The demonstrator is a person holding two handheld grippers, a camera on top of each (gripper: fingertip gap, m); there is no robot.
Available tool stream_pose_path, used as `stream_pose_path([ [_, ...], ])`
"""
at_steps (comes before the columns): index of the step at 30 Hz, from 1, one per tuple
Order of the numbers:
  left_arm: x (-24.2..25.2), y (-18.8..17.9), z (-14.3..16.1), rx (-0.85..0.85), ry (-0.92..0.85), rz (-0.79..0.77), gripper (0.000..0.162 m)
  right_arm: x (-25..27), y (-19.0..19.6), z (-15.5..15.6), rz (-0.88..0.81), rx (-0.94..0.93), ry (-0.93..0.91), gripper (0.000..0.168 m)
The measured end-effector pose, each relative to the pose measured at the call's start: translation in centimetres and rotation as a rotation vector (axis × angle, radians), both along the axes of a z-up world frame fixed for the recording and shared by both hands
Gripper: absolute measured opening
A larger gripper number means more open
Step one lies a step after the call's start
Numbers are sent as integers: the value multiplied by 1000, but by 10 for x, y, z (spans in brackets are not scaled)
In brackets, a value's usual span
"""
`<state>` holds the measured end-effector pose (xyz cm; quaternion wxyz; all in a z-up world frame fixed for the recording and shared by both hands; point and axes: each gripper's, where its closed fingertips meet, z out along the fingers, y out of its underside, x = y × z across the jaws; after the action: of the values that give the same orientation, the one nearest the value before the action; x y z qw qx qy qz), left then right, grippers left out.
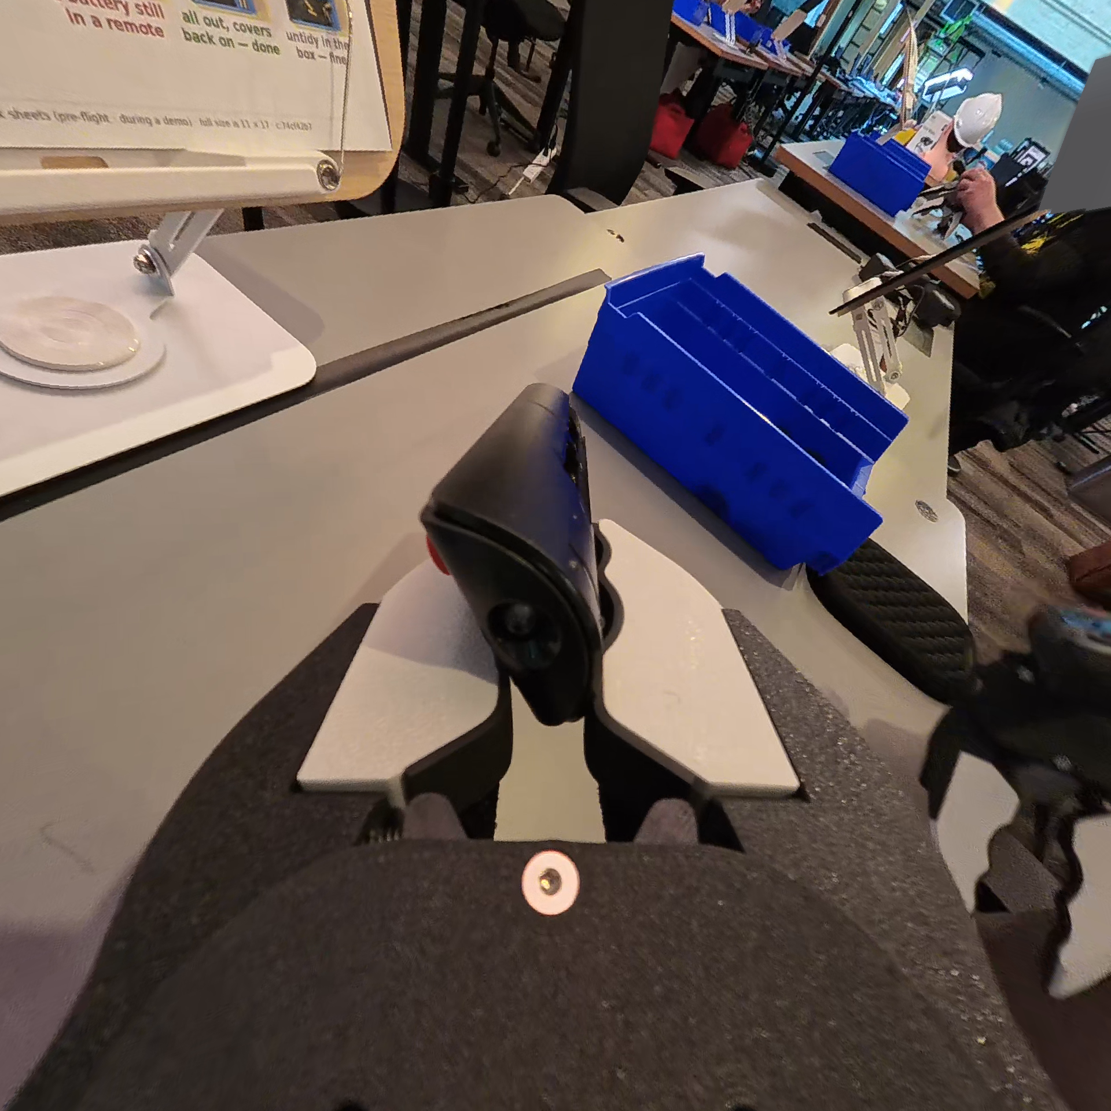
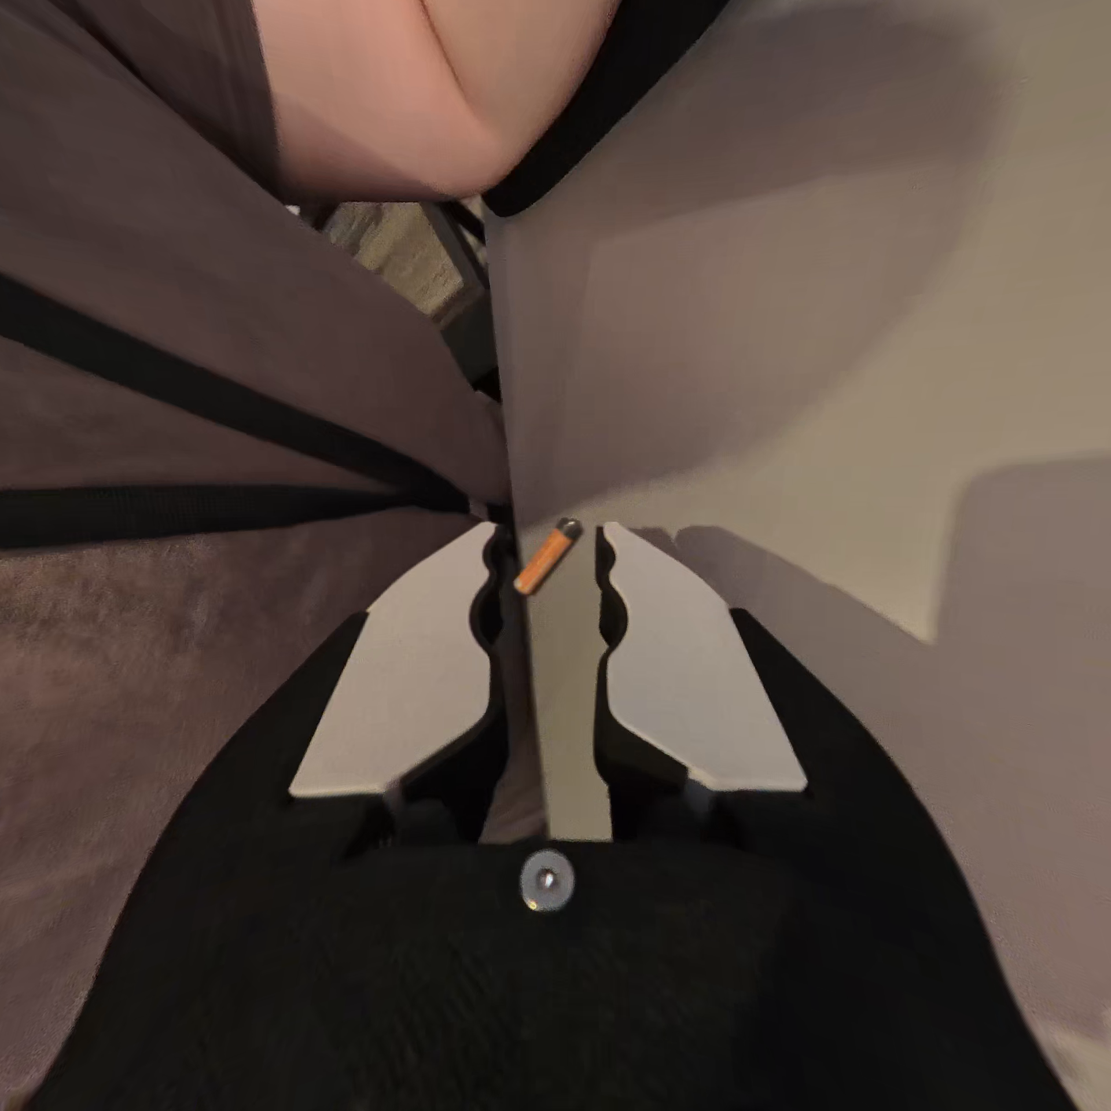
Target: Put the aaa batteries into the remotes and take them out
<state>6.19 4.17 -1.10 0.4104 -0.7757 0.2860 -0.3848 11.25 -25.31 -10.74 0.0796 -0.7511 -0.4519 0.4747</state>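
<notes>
Spanning a busy workroom, grey table [image 1: 180,601] bears blue bin [image 1: 733,421]

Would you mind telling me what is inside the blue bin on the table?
From the left wrist view, the blue bin shows only its inner walls and ribbed slots; no batteries or remotes are visible. Its floor is hidden behind the near wall, so it may still hold something.

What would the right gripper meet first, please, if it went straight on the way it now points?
Most likely the orange battery lying at the table edge, between the open jaws of the right gripper; depth is blurred, so it might pass above it.
</notes>
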Motion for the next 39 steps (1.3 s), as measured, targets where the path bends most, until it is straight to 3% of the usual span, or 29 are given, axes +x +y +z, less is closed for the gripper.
stream_pose_path([
  [4,5,-8,2,-6,-17,-29,23,-18,-24,-18,-166,84,-78,45],
  [7,9,-14,7,-22,-47,-61,23,-32,-36,-40,-135,183,-208,51],
  [10,11,-22,16,-14,-72,-88,24,-38,-36,-51,-123,283,-274,43],
  [12,12,-27,22,2,-74,-103,23,-31,-30,-56,-98,411,-372,22],
  [15,15,-36,34,20,-100,-140,24,-12,-11,-57,-119,541,-488,16],
  [20,24,-50,40,20,-118,-195,24,7,34,-51,-259,446,-414,12],
  [27,26,-54,42,24,-119,-211,24,30,127,-27,-702,291,-164,12],
  [28,24,-53,42,19,-119,-209,24,34,133,-23,-730,284,-148,15],
  [29,23,-52,42,17,-122,-207,24,38,138,-19,-751,293,-137,30],
  [30,22,-51,43,16,-127,-206,23,44,141,-13,-762,314,-130,43],
  [33,18,-48,44,13,-138,-202,24,57,136,1,-696,354,-124,39],
  [34,16,-47,45,11,-141,-199,24,64,134,-2,-674,351,-171,32],
  [39,13,-46,46,9,-144,-196,24,77,112,-50,-568,331,-457,32],
])
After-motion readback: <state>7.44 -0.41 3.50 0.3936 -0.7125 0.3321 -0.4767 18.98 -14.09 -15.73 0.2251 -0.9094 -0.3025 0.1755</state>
